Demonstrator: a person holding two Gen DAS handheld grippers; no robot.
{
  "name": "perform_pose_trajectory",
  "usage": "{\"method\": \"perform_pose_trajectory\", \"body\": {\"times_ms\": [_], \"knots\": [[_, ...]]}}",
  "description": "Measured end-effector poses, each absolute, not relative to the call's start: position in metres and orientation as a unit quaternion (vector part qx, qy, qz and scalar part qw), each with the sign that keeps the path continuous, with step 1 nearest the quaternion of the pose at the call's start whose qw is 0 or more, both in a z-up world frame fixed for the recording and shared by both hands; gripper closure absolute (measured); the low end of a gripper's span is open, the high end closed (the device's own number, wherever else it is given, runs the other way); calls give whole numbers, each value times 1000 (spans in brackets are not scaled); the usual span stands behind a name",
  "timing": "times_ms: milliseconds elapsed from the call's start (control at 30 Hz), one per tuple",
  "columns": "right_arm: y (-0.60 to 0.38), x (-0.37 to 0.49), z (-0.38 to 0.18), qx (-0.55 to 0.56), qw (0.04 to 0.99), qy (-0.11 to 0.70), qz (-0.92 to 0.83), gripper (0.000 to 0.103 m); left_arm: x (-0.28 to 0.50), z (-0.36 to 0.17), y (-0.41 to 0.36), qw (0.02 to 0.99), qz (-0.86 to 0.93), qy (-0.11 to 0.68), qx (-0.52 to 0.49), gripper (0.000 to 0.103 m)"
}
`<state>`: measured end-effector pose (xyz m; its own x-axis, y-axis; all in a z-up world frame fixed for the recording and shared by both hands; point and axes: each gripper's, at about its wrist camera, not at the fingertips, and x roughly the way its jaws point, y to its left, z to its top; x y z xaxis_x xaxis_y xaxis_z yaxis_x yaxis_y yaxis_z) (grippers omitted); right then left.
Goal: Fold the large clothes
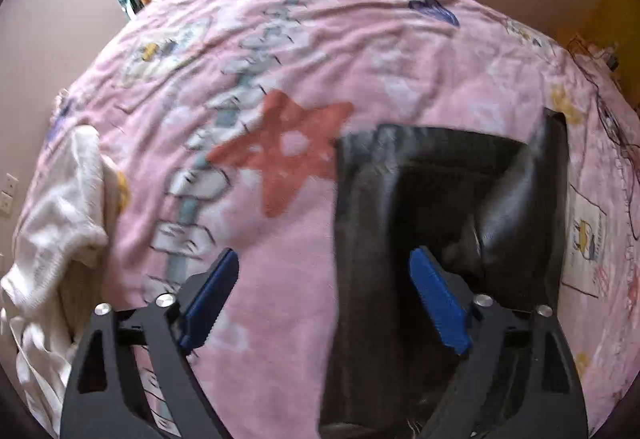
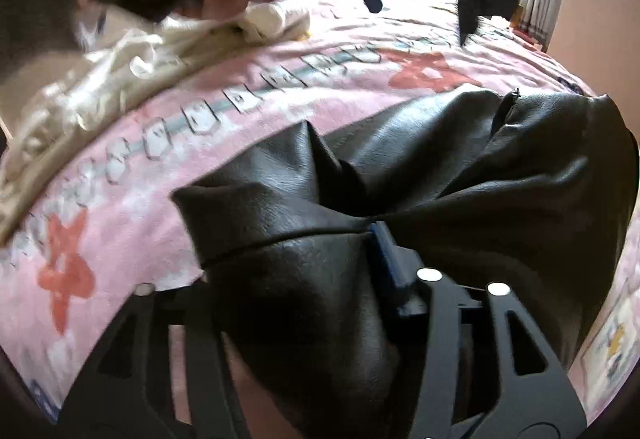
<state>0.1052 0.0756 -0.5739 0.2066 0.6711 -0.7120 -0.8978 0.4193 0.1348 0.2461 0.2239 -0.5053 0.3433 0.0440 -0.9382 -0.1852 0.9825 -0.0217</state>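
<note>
On pink blanket (image 1: 360,51), black jacket (image 2: 460,167)

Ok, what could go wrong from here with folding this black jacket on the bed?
1. A bunched flap of the black jacket lies draped across the right gripper, hiding one finger; pulling away could snag it and drag the fold open.
2. The jacket looks stiff and glossy, puckered at its middle, so folds may spring back.
3. The white garment sits crumpled at the edge of the pink blanket and might slide off.
</note>
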Motion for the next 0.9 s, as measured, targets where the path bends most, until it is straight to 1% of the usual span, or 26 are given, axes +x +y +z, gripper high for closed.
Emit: {"method": "perform_pose_trajectory", "body": {"times_ms": [33,100,133,200,233,267,333,400,467,600,700,733,767,800,833,867,900], "knots": [[68,109,-566,-134,760,366,521,32,246,-518,214,809,61,583,-47,20],[50,115,-548,-82,753,387,527,32,248,-544,197,795,60,603,-17,30],[38,120,-539,-52,747,396,531,32,247,-557,193,785,55,617,-18,34],[5,137,-514,29,730,414,544,32,242,-570,190,779,55,624,-25,34],[-12,148,-501,67,727,420,539,25,241,-575,190,778,57,626,-27,34],[-31,165,-484,104,732,428,520,14,238,-580,190,776,58,627,-29,34],[-49,196,-462,127,754,439,471,8,231,-585,188,777,61,626,-22,34],[-46,232,-450,99,781,460,411,7,220,-583,186,783,65,619,-23,35],[-24,270,-451,73,799,475,361,7,210,-579,183,787,70,613,-19,35],[33,312,-478,63,814,508,274,7,190,-576,183,794,80,601,-33,34],[73,332,-511,-23,824,529,199,8,185,-580,188,791,80,603,-65,33],[80,333,-526,-57,825,538,161,10,185,-581,188,791,81,602,-66,31],[79,335,-540,-72,817,559,124,15,184,-582,188,793,84,600,-62,29],[74,334,-550,-39,813,565,134,17,184,-584,189,795,87,597,-57,25],[67,335,-555,-26,811,566,145,26,184,-587,190,796,89,596,-55,23],[64,333,-558,-36,810,565,156,36,183,-590,192,797,89,594,-59,21],[61,330,-559,-58,811,557,166,42,184,-593,194,798,87,593,-63,18]]}}
